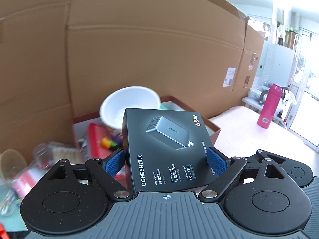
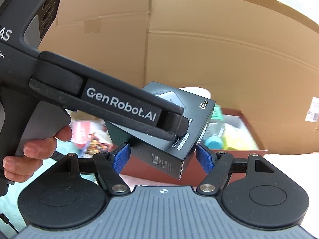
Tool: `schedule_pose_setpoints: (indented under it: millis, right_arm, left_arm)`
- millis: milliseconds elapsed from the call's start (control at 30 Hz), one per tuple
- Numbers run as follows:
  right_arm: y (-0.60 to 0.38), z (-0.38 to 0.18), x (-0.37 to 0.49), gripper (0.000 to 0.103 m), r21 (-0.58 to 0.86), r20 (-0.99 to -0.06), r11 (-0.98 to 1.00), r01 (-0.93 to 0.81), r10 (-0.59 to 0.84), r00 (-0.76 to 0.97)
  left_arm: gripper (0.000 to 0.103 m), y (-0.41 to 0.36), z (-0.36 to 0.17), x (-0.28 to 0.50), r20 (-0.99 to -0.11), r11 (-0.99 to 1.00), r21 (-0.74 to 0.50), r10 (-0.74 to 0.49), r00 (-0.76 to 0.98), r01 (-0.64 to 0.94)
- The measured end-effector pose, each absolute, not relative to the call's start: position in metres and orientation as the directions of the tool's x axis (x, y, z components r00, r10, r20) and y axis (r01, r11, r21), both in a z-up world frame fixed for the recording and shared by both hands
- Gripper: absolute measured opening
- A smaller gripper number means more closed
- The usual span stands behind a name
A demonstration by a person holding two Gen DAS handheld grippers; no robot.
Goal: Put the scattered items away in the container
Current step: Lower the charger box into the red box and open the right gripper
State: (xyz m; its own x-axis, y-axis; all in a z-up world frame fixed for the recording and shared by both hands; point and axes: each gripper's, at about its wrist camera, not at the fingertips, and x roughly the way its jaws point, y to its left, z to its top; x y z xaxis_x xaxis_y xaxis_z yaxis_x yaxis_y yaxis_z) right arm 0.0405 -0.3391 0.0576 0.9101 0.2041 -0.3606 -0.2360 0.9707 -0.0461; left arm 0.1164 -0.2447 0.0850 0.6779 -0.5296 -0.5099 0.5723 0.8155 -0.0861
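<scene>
- My left gripper (image 1: 166, 159) is clamped on the black charger box (image 1: 165, 149), one blue pad (image 1: 114, 162) pressed on each side
- I hold the black charger box by its two long sides so it sits flat and does not twist or slip out
- The black charger box is up in the air, in front of the open red box (image 1: 214, 130) and partly over it, so I think I am carrying it there to drop it in
- My gripper tips down a bit, so I can look over the black charger box and see where it will land
- The open red box sits on the table (image 1: 249, 131), close to the big brown cardboard wall (image 1: 149, 59)
- It already has things in it: a white bowl (image 1: 129, 103), a red mat (image 1: 98, 137) and some small bright bits, so I need to find a free spot
- My right gripper (image 2: 163, 157) has its jaws apart, and its pads do not press on anything
- In the right view a corner of the black charger box shows between those jaws, but I think it is farther off, in my left gripper
- I think I keep my right gripper close and ready, to steady the black charger box if it tips
- A hand (image 2: 30, 149) holds the left tool's handle
- A pink bottle (image 1: 268, 106) stands far off on the table, well apart from the open red box
- Some clear plastic things (image 1: 39, 159) lie at the left, too blurry to name
</scene>
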Motion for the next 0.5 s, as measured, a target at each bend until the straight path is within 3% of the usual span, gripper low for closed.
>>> schedule_pose_setpoints:
  millis: [233,500]
  right_arm:
    - [-0.382,0.058,0.067,0.077,-0.054,-0.358,0.977,-0.205,0.173,0.918]
    - [-0.426,0.049,0.099,0.077,-0.084,-0.37,0.97,-0.227,0.181,0.911]
  left_arm:
    - [0.089,-0.296,0.087,0.138,-0.506,0.802,-0.037,-0.529,0.681,0.596]
    - [0.089,-0.332,0.077,0.169,-0.536,0.798,-0.062,-0.533,0.654,0.599]
